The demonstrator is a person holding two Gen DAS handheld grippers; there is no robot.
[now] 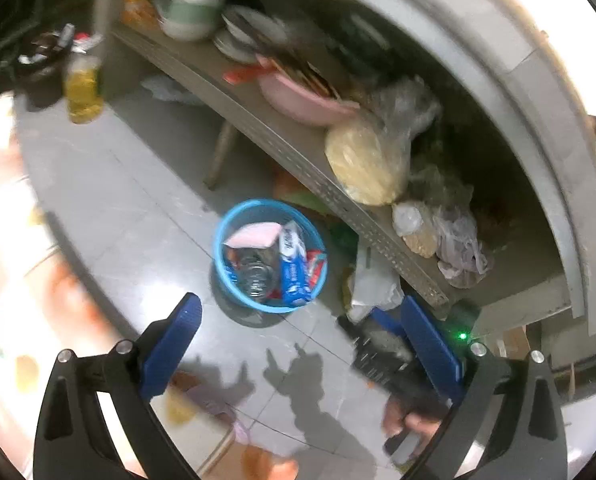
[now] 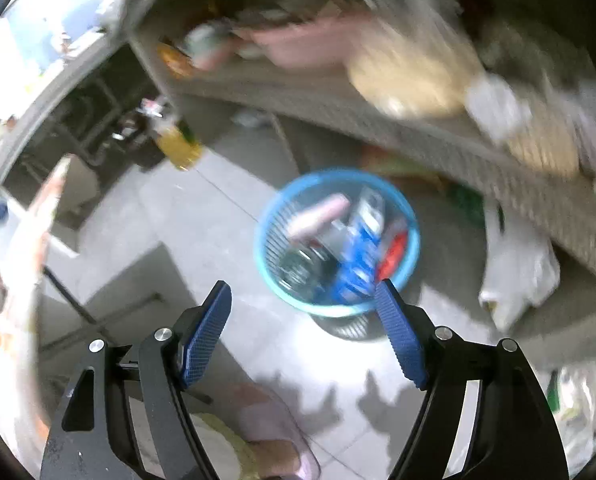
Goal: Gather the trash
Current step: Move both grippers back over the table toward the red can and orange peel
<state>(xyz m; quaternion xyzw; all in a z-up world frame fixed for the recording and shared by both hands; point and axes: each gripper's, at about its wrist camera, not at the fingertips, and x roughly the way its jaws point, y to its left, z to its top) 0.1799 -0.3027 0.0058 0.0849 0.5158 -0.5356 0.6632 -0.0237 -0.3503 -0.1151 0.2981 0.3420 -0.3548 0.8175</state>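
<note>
A blue plastic basket stands on the grey tiled floor and holds trash: a pink packet, a clear bottle, a blue-and-white wrapper and a red wrapper. It also shows, blurred, in the right wrist view. My left gripper is open and empty above the floor in front of the basket. My right gripper is open and empty, hovering just over the basket's near rim.
A low grey shelf beside the basket carries a pink bowl, dishes and plastic bags. A white bag lies under it. An oil bottle stands on the floor at the far left. A table edge is at the left.
</note>
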